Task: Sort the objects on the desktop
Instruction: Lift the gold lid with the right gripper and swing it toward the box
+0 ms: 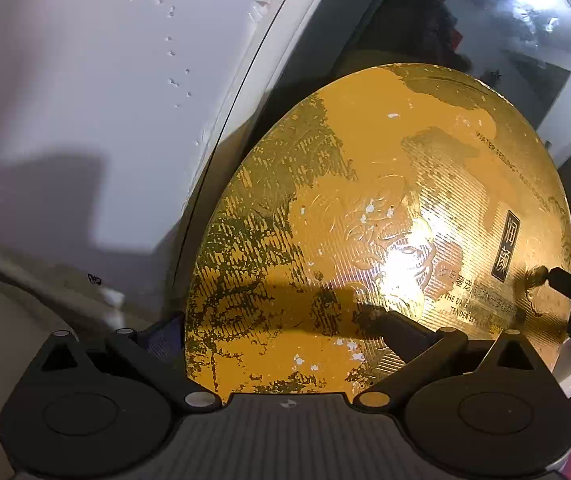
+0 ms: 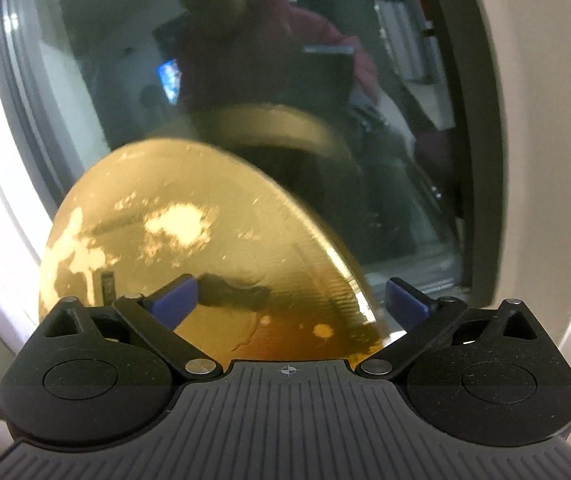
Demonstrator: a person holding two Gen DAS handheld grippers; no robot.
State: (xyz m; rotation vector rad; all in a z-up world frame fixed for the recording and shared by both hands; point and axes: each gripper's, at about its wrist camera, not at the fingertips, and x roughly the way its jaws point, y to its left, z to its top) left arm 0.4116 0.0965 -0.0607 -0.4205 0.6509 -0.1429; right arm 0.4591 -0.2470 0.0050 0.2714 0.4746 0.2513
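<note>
A flat gold box (image 1: 365, 240) with worn foil, embossed flowers and a black label fills the left wrist view. My left gripper (image 1: 281, 324) is shut on its near edge; one blue-padded finger shows at the box's left side, the other lies on its face. The same gold box (image 2: 205, 248) shows in the right wrist view, tilted. My right gripper (image 2: 291, 300) holds its near edge between the blue pads (image 2: 175, 300). In the left wrist view, a finger of the right gripper (image 1: 565, 280) touches the box's right edge.
A white wall (image 1: 85, 120) stands on the left. A window with a dark frame (image 2: 481, 160) is straight ahead; its glass reflects a person in a red top. A white window surround (image 2: 545, 120) is on the right.
</note>
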